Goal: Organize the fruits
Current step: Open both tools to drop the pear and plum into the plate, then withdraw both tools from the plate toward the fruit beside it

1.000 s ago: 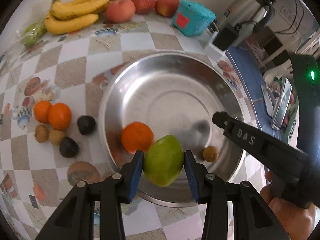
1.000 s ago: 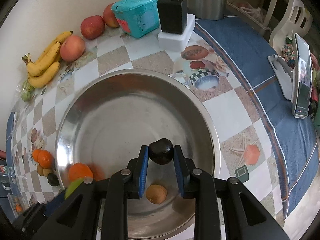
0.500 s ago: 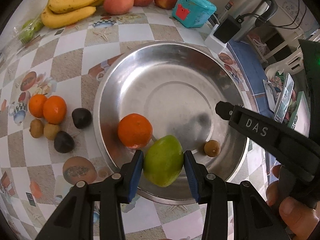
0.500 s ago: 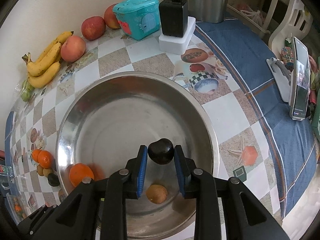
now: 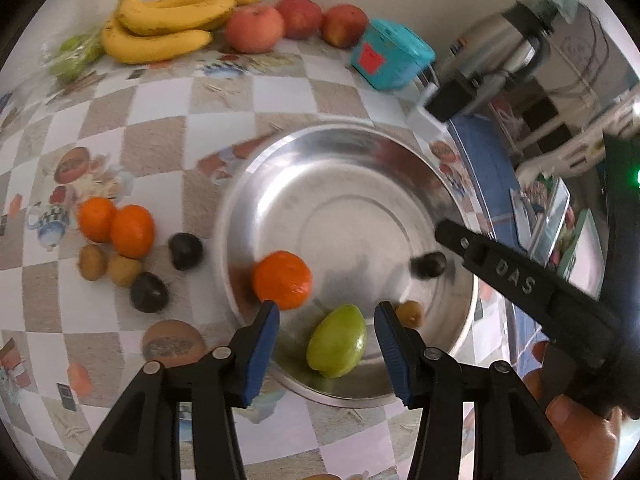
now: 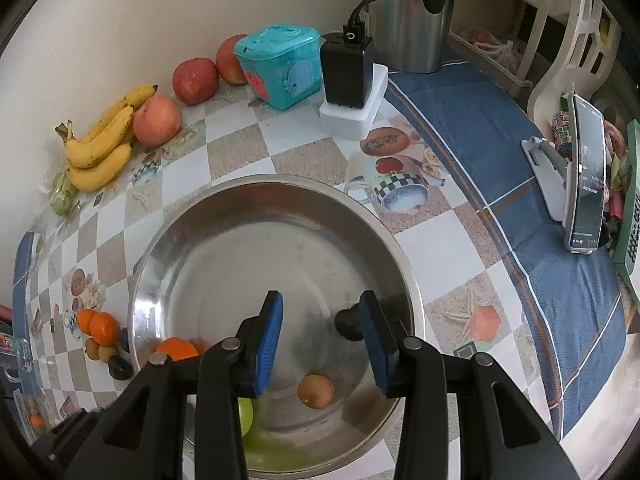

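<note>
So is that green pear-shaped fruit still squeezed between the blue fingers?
No, the green pear-shaped fruit lies free in the steel bowl, clear of both blue fingers.

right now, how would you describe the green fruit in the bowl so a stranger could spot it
Find the big steel bowl on the checkered tablecloth. The green fruit lies inside at the near rim, between the open left tool fingers. It is the only green, pear-shaped piece there; its neighbours are a round orange and a small brown fruit.
</note>
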Available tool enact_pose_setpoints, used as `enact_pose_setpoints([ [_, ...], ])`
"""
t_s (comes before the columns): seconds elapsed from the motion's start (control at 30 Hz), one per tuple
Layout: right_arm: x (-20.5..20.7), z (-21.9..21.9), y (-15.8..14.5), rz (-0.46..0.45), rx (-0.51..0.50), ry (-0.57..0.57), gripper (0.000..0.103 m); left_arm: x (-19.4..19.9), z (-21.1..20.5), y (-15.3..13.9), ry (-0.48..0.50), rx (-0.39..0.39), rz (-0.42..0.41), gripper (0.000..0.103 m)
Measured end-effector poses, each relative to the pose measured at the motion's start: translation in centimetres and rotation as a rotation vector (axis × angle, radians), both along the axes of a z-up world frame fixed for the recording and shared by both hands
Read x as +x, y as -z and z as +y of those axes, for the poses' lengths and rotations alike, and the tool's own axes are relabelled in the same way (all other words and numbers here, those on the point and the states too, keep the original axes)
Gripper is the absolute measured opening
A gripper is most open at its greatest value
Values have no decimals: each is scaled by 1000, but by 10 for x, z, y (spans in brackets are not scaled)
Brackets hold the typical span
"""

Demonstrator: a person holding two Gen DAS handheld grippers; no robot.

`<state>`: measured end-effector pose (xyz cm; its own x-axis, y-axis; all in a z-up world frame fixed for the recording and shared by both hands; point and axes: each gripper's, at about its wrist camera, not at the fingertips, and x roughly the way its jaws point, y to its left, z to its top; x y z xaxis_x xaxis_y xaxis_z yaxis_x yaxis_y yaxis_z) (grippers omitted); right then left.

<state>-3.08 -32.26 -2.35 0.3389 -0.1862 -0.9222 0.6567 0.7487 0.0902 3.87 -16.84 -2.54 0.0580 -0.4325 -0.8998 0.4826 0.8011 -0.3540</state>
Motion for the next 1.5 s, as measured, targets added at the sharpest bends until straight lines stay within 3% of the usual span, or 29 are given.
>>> enact_pose_setpoints([
  [0.6,19,36,2,21,-31,-112,41,59,106,-6,-361,-34,-3,53],
  [1.0,33,75,-8,-19,-30,-228,41,67,141,-11,-460,-45,-20,53],
  [1.1,34,80,-8,-21,-29,-241,42,68,148,-10,-489,-30,-16,62],
  [1.2,36,82,-5,-15,-31,-248,60,69,150,-7,-499,-17,-14,65],
  [1.27,37,83,-3,-14,-28,-255,62,69,150,-6,-500,-6,-14,72],
  [1.4,36,83,-3,-27,-33,-256,80,69,150,-1,-520,41,-19,84],
  [1.5,37,84,-3,-30,-49,-261,81,70,156,1,-553,64,-24,96],
])
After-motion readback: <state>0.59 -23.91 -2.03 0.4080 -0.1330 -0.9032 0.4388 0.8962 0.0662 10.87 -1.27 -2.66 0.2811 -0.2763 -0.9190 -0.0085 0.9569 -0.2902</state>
